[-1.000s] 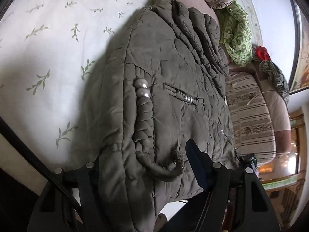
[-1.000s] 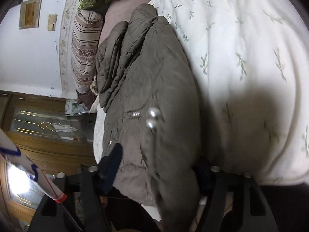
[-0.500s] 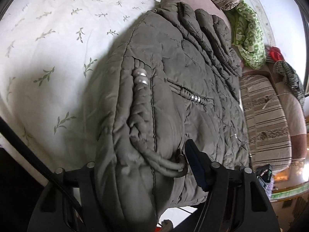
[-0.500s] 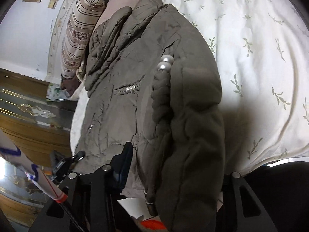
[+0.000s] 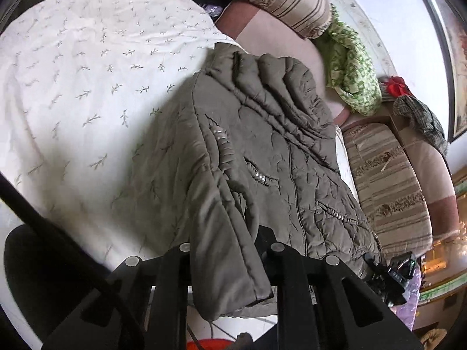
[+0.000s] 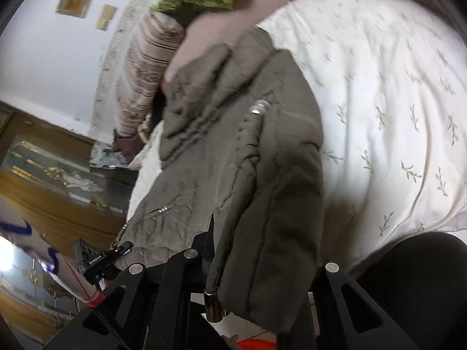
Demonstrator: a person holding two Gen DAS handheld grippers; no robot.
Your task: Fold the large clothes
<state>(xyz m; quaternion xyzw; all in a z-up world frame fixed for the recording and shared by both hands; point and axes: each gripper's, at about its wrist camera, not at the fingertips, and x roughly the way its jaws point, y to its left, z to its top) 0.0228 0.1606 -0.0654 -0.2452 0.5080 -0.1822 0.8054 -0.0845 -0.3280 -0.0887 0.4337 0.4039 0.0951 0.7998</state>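
Left wrist view: the left tongs [image 5: 227, 250] have just been closing and now pinch the near hem of the olive padded jacket [image 5: 262, 145], which lies on the leaf-print bedsheet [image 5: 87, 87] with its collar at the far end. Right wrist view shows the right tongs [image 6: 256, 265], also just closing, clamped on the same near edge by the metal cord end [image 6: 213, 306]. To fold well, I judge both hands should lift evenly, keep the hem taut between them, and carry it toward the collar without dragging the braided cord [image 6: 248, 151].
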